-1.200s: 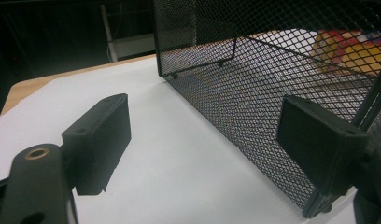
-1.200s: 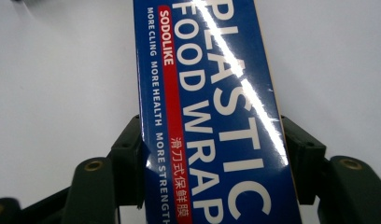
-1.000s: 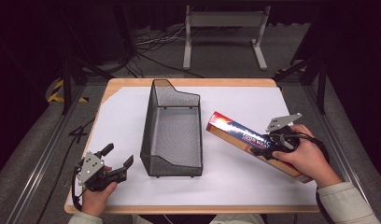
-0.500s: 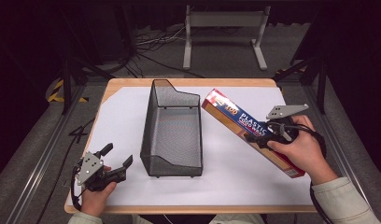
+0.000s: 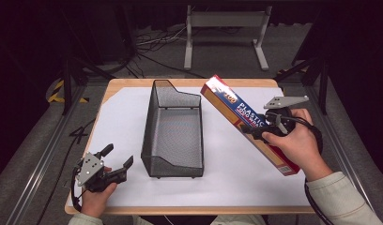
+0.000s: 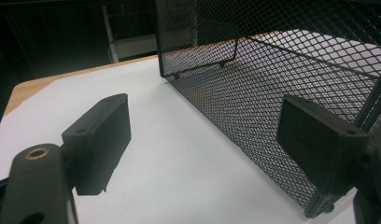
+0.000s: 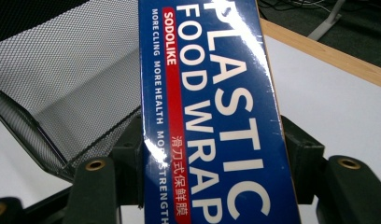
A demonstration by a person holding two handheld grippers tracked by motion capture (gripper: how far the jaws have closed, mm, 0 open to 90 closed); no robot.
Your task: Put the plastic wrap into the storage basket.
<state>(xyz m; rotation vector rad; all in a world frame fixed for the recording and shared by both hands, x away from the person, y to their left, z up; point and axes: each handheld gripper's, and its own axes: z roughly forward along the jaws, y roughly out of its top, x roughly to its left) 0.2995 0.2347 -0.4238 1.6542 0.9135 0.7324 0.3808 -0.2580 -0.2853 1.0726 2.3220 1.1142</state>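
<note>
While the left gripper [image 5: 118,162] rests open and empty on the desk, the long blue plastic-wrap box [image 5: 246,123], clamped tilted by the right gripper [image 5: 255,131] beside the black mesh basket [image 5: 173,126], could be snagged on its rim.

The plastic wrap box [image 7: 212,116] is cropped at both ends; its smaller print cannot be read.

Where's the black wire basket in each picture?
High view: the black mesh basket stands mid-table on the white sheet.
Left gripper view: the basket fills the upper right.
Right gripper view: the basket is upper left, behind the plastic wrap box.
Shared landmark: the white sheet.
</note>
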